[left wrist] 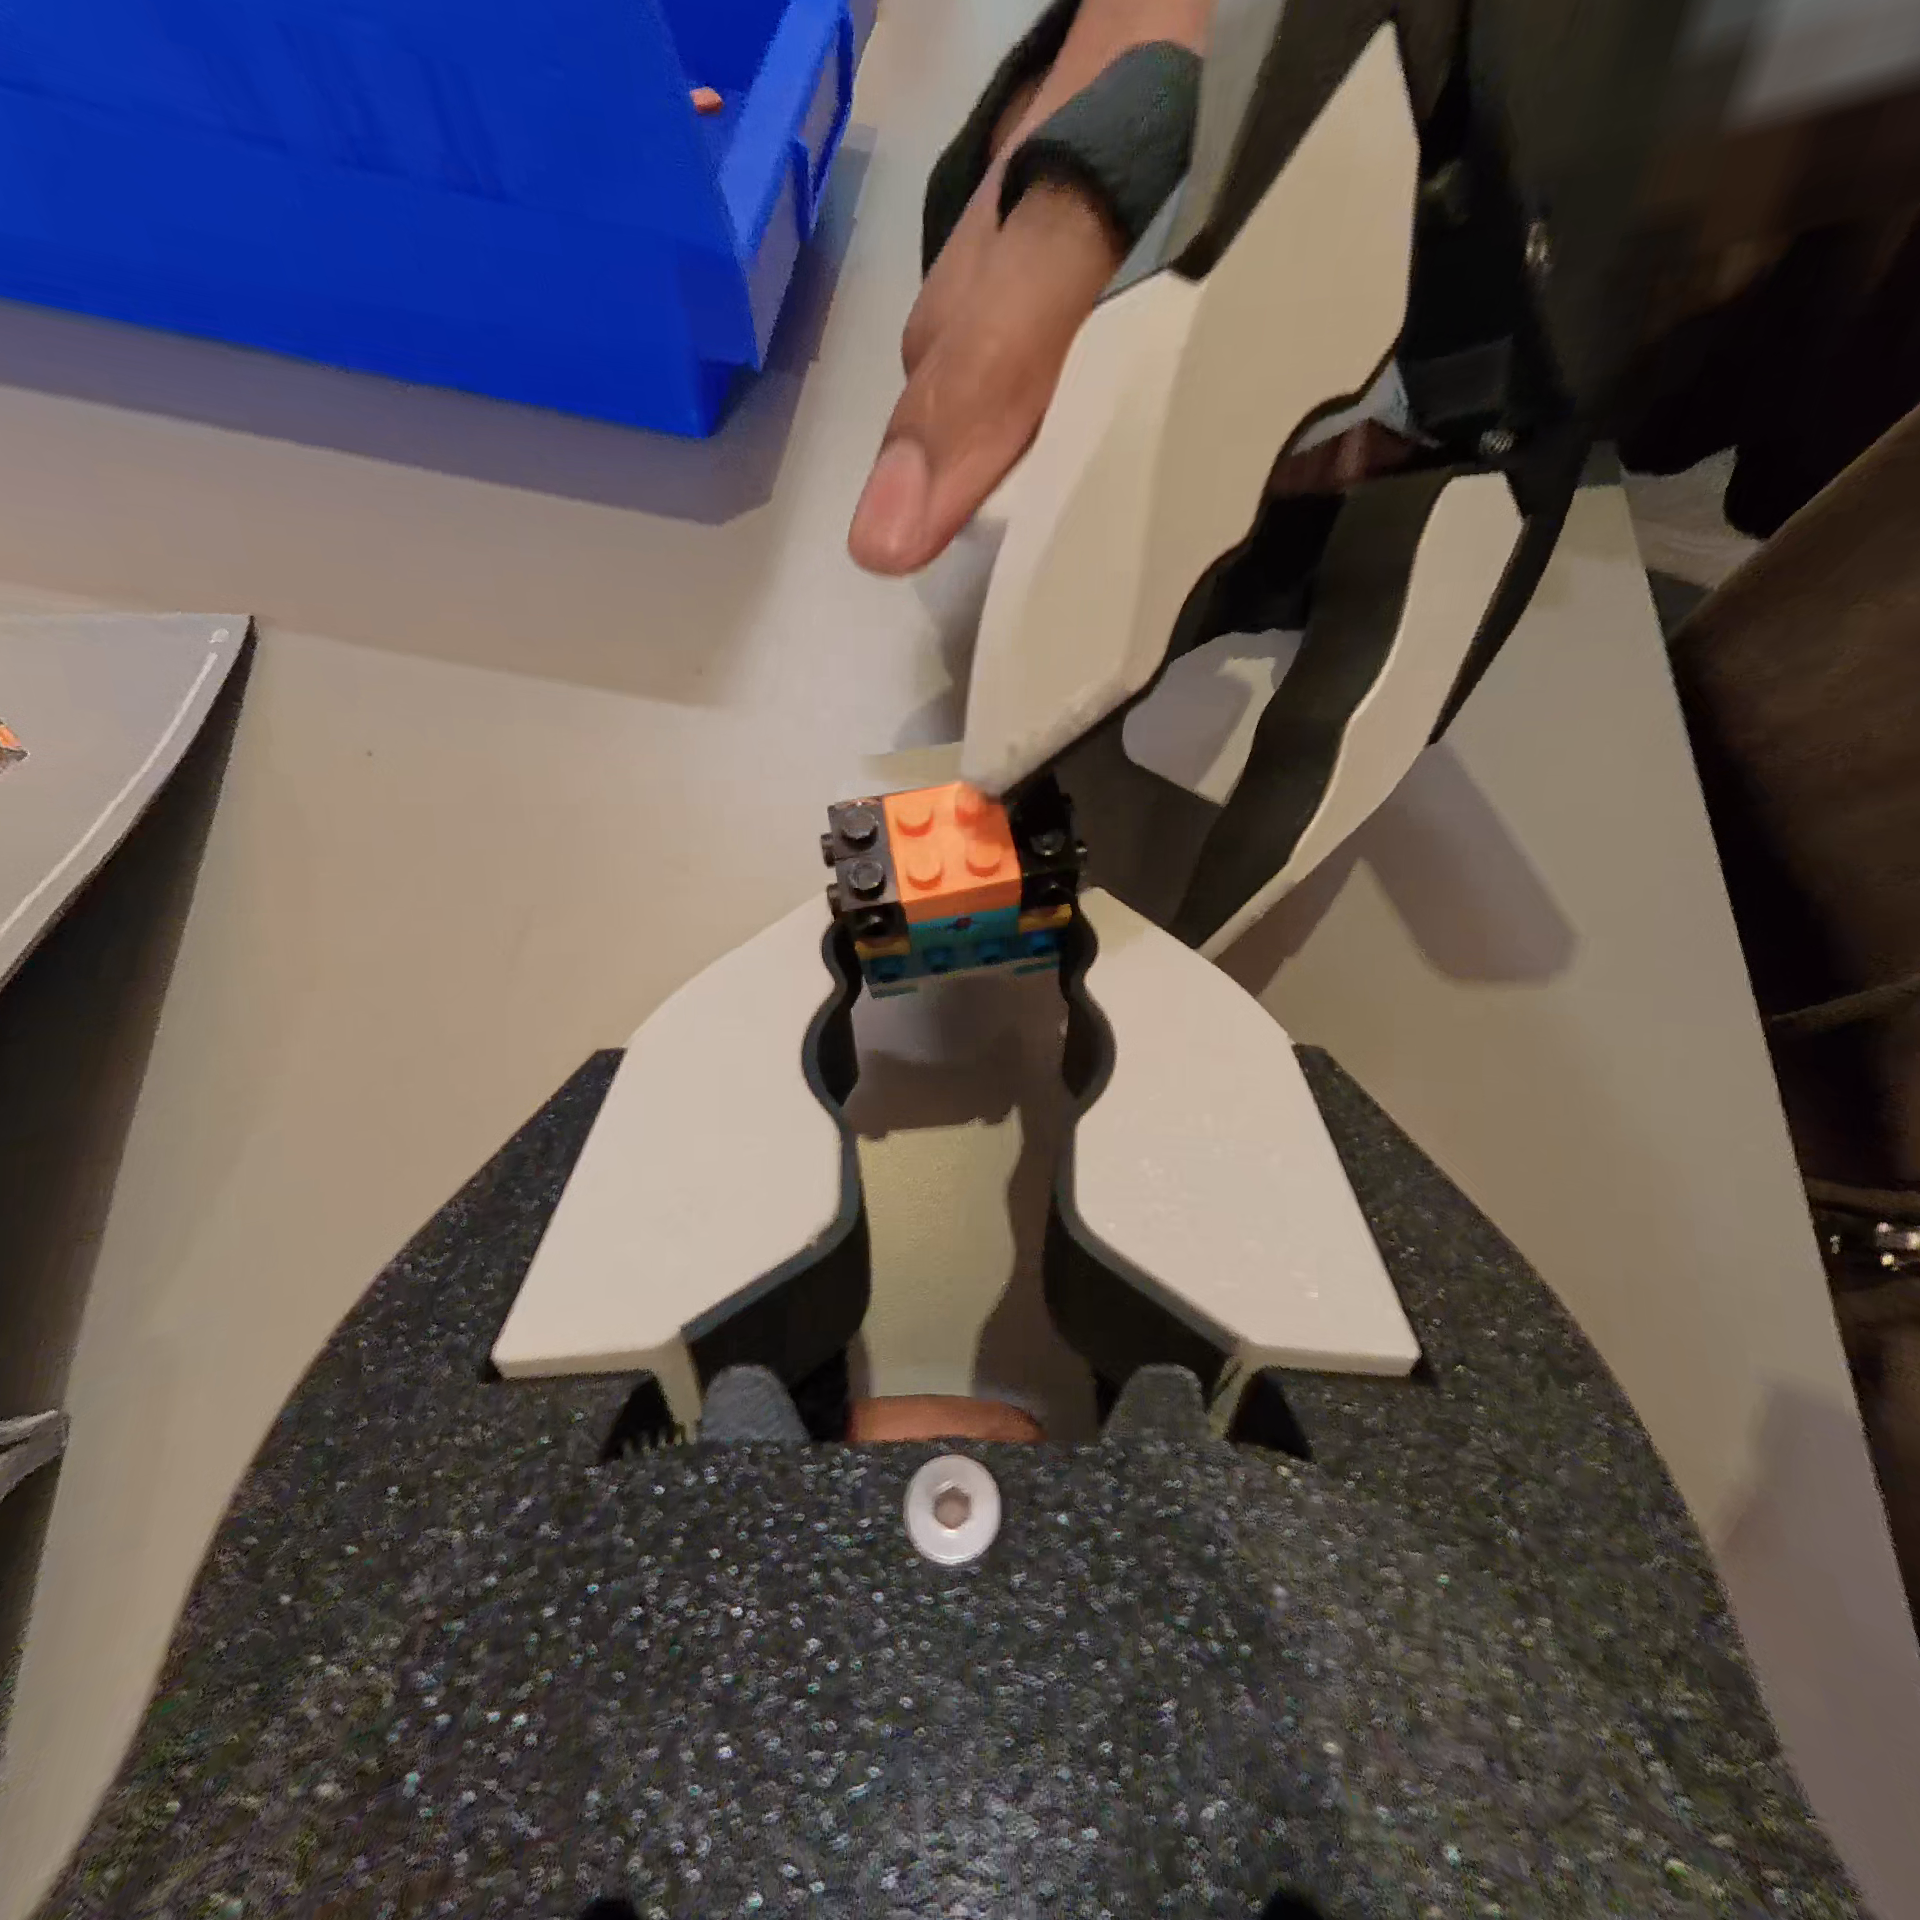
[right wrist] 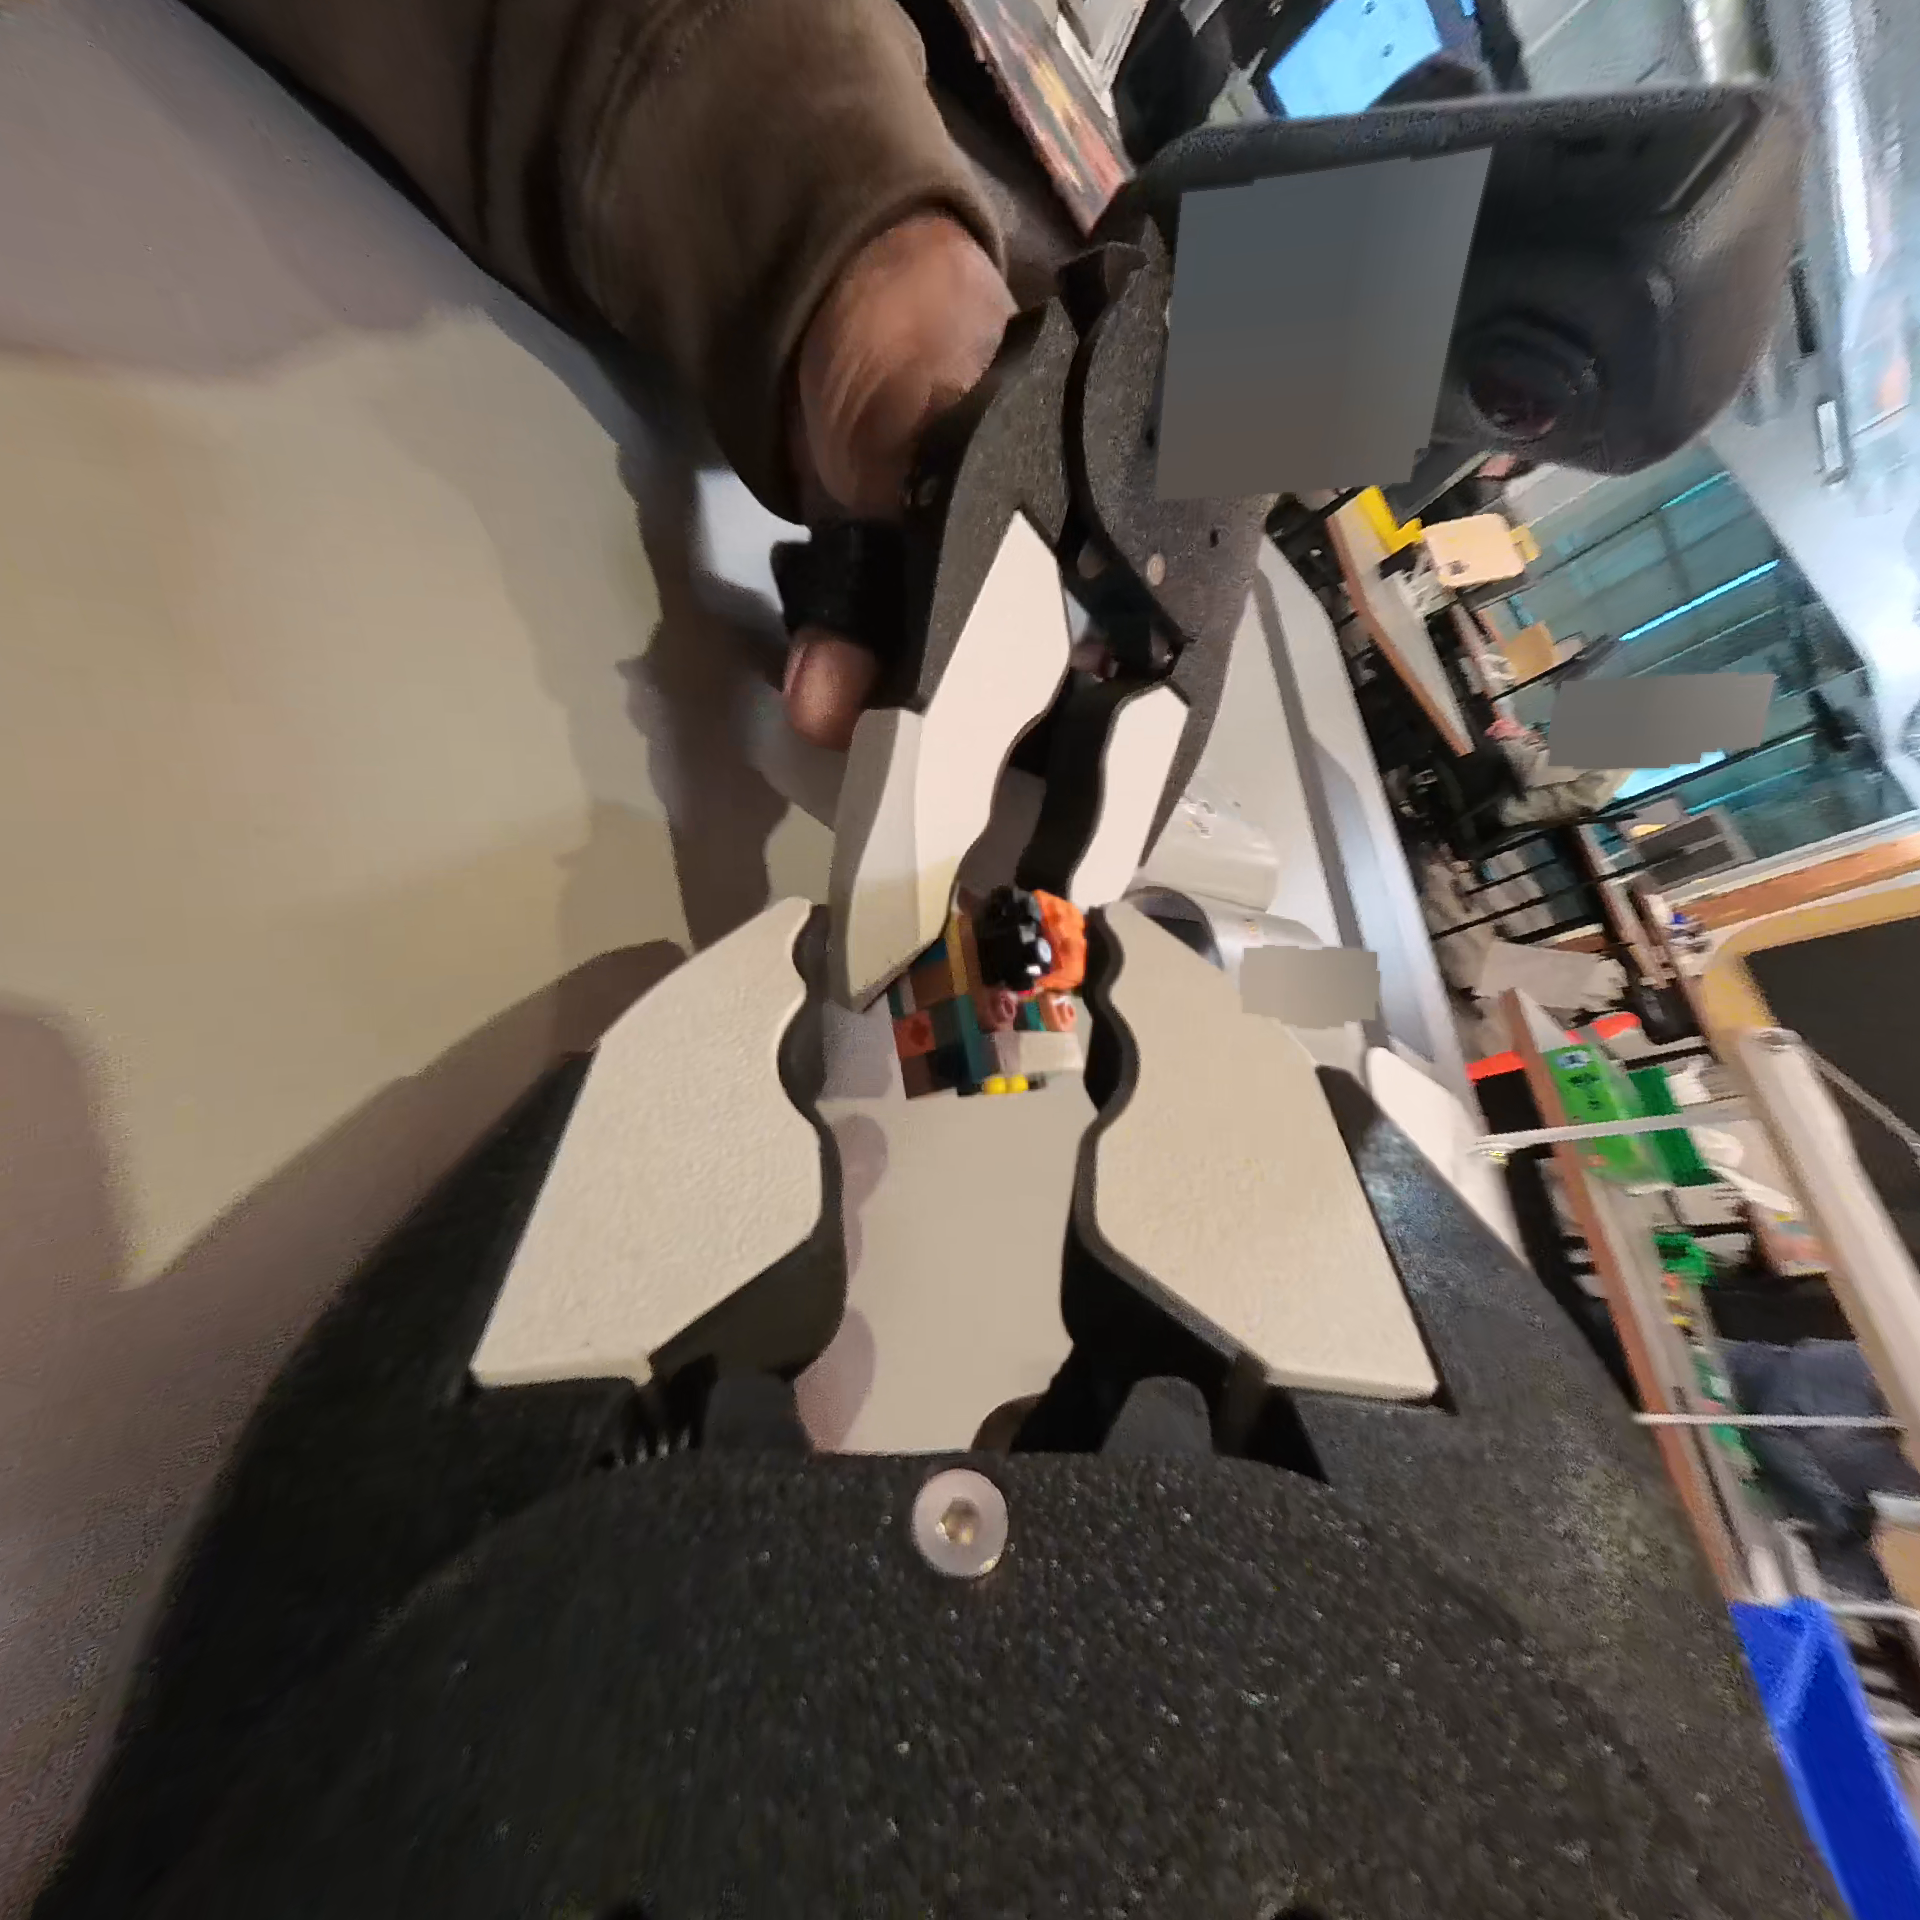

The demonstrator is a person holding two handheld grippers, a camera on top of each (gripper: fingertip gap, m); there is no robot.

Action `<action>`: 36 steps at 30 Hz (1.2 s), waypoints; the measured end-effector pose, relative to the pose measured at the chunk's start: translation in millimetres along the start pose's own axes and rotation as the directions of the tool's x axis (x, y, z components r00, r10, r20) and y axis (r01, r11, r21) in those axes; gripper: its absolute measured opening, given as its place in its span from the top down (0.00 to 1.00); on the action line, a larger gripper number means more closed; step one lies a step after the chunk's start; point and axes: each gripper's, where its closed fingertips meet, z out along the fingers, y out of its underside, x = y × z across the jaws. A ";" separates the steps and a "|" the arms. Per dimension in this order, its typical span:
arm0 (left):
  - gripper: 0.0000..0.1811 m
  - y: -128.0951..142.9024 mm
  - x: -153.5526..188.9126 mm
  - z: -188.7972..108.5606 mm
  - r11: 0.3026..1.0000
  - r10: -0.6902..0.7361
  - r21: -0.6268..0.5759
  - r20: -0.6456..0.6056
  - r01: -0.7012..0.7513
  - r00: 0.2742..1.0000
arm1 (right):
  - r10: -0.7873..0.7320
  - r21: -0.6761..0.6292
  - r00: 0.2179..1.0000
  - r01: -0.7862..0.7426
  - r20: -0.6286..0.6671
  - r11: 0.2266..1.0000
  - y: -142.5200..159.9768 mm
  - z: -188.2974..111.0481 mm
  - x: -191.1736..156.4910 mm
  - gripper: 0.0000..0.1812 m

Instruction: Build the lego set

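My left gripper (left wrist: pixel 956 940) is shut on a small lego assembly (left wrist: pixel 940 940) with a teal base and black side pieces, held above the table. An orange 2x2 brick (left wrist: pixel 951 857) sits on top of it. My right gripper (left wrist: pixel 1107 857) comes in from the upper right with its jaws apart; one fingertip (left wrist: pixel 987 774) touches the far corner of the orange brick. In the right wrist view my right gripper (right wrist: pixel 951 935) is open around the assembly (right wrist: pixel 977 1029) and one finger of the left gripper (right wrist: pixel 977 951).
A blue bin (left wrist: pixel 416 208) stands at the back left, its corner also in the right wrist view (right wrist: pixel 1808 1745). A grey sheet (left wrist: pixel 104 748) lies at the left edge. The beige table (left wrist: pixel 468 831) ends at the right, by the person's dark clothing (left wrist: pixel 1808 935).
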 end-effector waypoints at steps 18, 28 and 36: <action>0.80 -2.9 1.3 -3.2 0.997 -0.072 -0.005 -0.004 0.072 0.997 | -0.411 -0.216 0.897 0.375 -0.162 0.902 17.7 17.6 10.5 0.72; 0.80 0.8 1.1 -3.1 0.996 -0.088 -0.033 -0.007 0.087 0.996 | -0.406 -0.217 0.905 0.373 -0.131 0.902 19.4 20.3 8.0 0.73; 0.80 2.4 5.3 -2.3 0.996 -0.072 -0.056 -0.019 0.071 0.997 | -0.408 -0.197 0.908 0.384 -0.096 0.902 16.7 20.4 3.2 0.73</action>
